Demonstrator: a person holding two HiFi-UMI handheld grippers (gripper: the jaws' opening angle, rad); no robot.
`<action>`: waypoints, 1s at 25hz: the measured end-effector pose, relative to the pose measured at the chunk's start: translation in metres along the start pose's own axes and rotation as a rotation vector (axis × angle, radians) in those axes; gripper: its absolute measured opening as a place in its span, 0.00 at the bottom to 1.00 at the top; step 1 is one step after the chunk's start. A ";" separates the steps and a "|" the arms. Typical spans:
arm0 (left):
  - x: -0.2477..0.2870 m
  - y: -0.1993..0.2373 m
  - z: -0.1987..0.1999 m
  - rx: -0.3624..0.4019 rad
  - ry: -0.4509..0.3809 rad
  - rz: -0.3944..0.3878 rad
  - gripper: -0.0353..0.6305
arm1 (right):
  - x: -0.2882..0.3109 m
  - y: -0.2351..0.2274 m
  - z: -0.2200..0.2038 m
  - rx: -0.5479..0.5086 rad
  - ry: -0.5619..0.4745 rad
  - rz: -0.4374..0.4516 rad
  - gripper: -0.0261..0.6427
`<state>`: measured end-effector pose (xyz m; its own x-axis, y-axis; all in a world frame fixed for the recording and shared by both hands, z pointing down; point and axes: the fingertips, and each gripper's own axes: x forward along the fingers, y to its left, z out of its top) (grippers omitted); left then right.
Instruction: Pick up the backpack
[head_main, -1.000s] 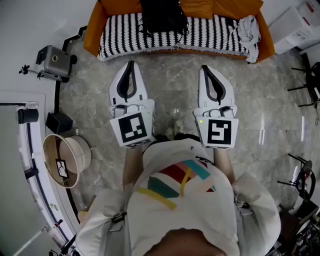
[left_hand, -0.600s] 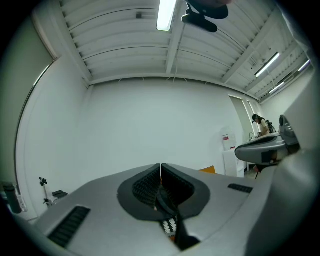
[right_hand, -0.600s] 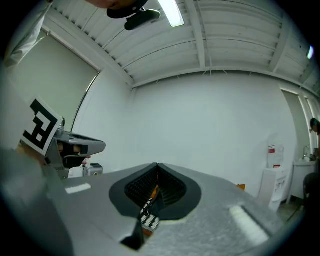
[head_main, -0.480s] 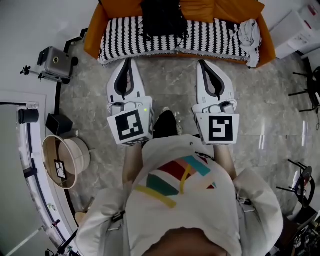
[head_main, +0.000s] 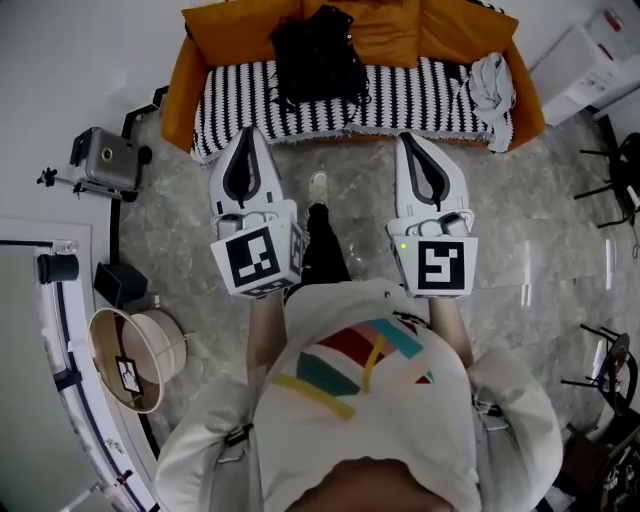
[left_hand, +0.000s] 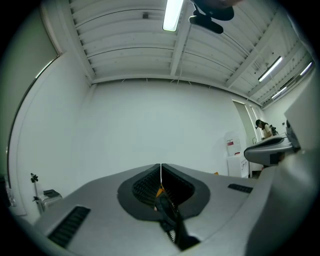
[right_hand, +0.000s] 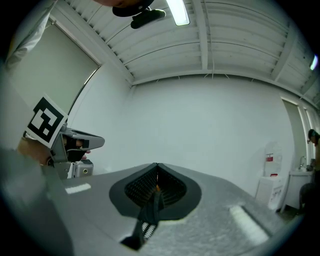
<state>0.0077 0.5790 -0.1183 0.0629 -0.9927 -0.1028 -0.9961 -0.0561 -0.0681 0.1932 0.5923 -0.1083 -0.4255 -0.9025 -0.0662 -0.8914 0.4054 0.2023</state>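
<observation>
The black backpack sits upright on an orange sofa, against its back cushions and on a black-and-white striped blanket. My left gripper and right gripper are held side by side, pointing at the sofa, their tips just short of the seat's front edge. The backpack lies beyond and between them, untouched. Both are shut with nothing held: the jaws meet in a thin line in the left gripper view and the right gripper view, which face a bare white wall.
A grey-white cloth lies on the sofa's right end. A camera on a tripod and a round beige basket stand at the left. White boxes stand at the right. My own leg and shoe show between the grippers.
The sofa and backpack have slid lower in the head view as I stepped toward them. Both grippers moved forward together and stayed shut.
</observation>
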 end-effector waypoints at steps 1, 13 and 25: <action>0.009 0.003 -0.001 -0.003 -0.007 -0.006 0.08 | 0.008 -0.002 -0.002 -0.003 0.001 -0.009 0.05; 0.178 0.057 -0.035 -0.074 -0.017 -0.069 0.08 | 0.170 -0.016 -0.030 -0.059 0.072 -0.051 0.05; 0.368 0.116 -0.034 -0.079 -0.016 -0.174 0.08 | 0.369 -0.038 -0.025 -0.051 0.099 -0.105 0.05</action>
<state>-0.0871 0.2033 -0.1298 0.2349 -0.9655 -0.1121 -0.9718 -0.2355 -0.0083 0.0740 0.2403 -0.1163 -0.3105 -0.9505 0.0060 -0.9201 0.3022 0.2491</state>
